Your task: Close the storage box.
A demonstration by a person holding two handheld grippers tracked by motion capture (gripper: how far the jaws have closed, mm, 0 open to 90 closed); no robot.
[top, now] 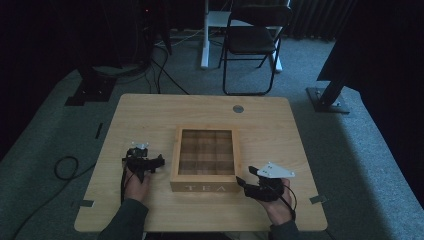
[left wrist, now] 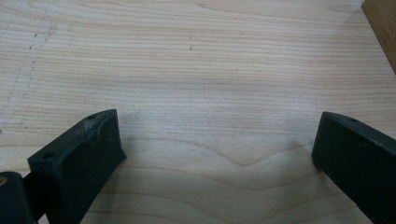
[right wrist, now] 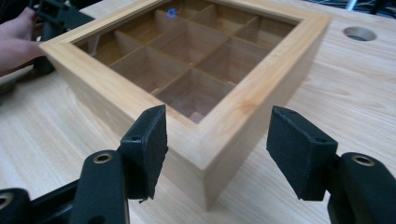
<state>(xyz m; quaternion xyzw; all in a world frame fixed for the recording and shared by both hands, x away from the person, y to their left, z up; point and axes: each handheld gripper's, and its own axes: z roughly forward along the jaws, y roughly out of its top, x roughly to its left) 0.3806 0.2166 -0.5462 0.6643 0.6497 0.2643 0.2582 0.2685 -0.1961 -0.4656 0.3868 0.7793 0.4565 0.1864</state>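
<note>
- Jaws of both grippers stand wide apart with nothing between them; the left gripper shows bare wood grain between its two black pads, and the right gripper has its pads spread on either side of a corner of the box, not touching it
- pale rectangular wooden table carries everything; a small round grey grommet sits near its far edge, seen as a round hole in the right gripper view
- square light-wood tea box with a glass-paned lid lies at the middle of the table, lid down; dividers show through the pane, splitting it into nine compartments; the letters TEA mark its near side; its nearest corner points between the right gripper's pads
- left gripper rests just left of the box, held by the left hand; the box's edge shows at the upper right of the left gripper view
- right gripper sits at the box's near right corner, held by the right hand, a grey three-cornered plate on top
- black folding chair stands on the grey carpet beyond the table
</note>
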